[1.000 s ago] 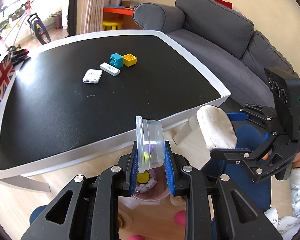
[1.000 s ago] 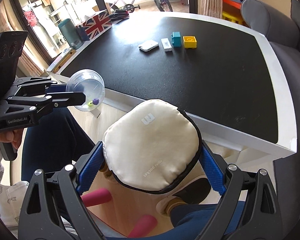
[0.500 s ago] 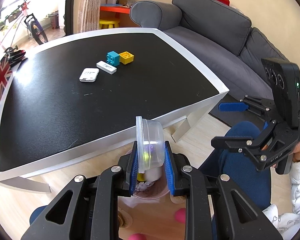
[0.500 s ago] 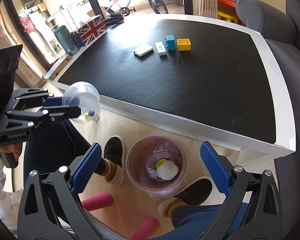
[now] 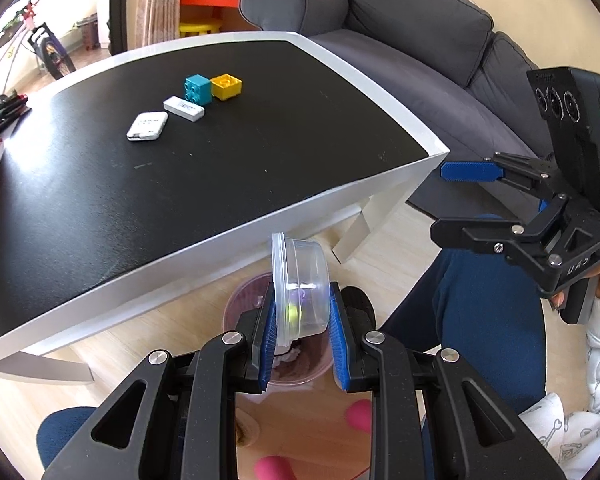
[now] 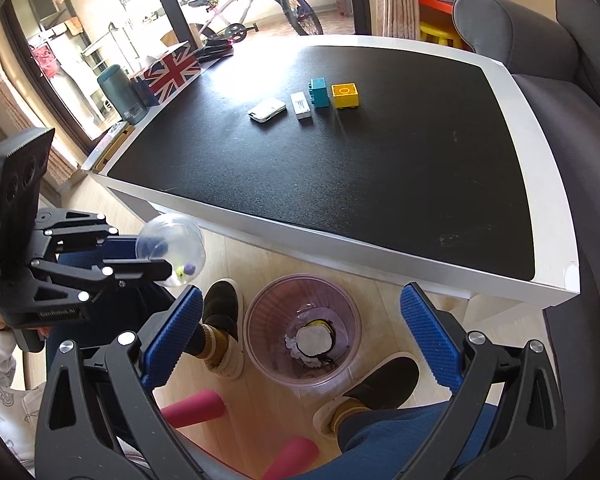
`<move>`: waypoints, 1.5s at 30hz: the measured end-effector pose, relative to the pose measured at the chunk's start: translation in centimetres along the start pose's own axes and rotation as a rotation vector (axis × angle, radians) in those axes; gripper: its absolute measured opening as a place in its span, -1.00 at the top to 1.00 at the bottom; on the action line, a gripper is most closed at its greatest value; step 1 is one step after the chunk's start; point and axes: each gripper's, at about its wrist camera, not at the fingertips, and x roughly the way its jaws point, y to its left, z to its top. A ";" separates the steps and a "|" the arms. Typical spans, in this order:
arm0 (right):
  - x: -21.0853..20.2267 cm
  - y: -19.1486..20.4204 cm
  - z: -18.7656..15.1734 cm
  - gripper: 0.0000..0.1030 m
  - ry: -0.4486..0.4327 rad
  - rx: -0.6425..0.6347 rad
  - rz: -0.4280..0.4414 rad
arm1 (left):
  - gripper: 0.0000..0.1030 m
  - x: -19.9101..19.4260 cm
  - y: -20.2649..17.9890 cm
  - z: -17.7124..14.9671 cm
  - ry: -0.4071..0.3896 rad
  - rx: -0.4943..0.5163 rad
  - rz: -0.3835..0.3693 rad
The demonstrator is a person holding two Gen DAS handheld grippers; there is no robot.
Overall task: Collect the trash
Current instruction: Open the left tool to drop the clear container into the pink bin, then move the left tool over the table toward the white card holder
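Clear tub over the bin

The left claw pinches a clear, lidded plastic tub above the translucent purple floor bin, near the tabletop. It looks light, thin-walled and slippery, best squeezed gently across lid and base. The right claw gapes empty, having just been widening.

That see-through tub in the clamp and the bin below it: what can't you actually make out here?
- Clear tub, left wrist view: the small yellow and purple bits inside are too small to identify.
- Trash bin, left wrist view: its inside is mostly hidden by the tub and the left gripper.
- Trash bin, right wrist view: items under the white pouch are covered.
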 end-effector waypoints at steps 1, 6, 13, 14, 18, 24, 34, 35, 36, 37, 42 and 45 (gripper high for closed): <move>0.0 0.0 0.0 -0.89 -0.001 0.001 0.000 | 0.54 0.1 -0.1 0.0 0.002 0.001 -0.001; -0.2 -0.2 0.1 -0.89 -0.009 0.007 0.002 | 0.54 0.2 -0.3 0.2 0.001 0.005 -0.011; -0.4 -0.6 0.0 -0.89 -0.016 0.018 0.001 | -0.27 0.3 -0.4 0.7 -0.021 0.004 -0.007; -0.5 -0.6 0.1 -0.89 -0.016 0.019 0.000 | -0.78 0.2 -0.3 0.7 -0.036 -0.004 0.000; -0.5 -0.9 0.0 -0.89 -0.014 0.025 -0.007 | -0.85 0.1 0.1 0.8 -0.046 -0.020 0.023; -0.2 -0.8 -0.2 -0.89 -0.007 0.029 -0.006 | -0.85 0.0 0.6 0.9 -0.041 -0.034 0.036; 0.1 -0.7 0.0 -0.89 -0.008 0.028 0.000 | -0.85 -0.4 0.7 1.0 -0.049 -0.042 0.035; 0.1 -0.7 0.1 -0.89 -0.010 0.028 0.001 | -0.85 -0.5 0.8 1.0 -0.053 -0.043 0.037; 0.0 -0.7 0.2 -0.89 -0.012 0.028 0.002 | -0.85 -0.6 0.9 1.2 -0.056 -0.045 0.039; 0.0 -0.6 0.3 -0.89 -0.015 0.027 0.002 | -0.85 -0.7 1.0 1.3 -0.059 -0.045 0.041; -0.5 -0.5 1.5 -0.89 -0.037 0.019 0.002 | -0.85 -1.6 1.7 2.1 -0.083 -0.049 0.060; -0.7 -0.8 2.6 -0.89 -0.058 0.024 -0.002 | -0.85 -2.1 2.4 2.9 -0.100 -0.055 0.080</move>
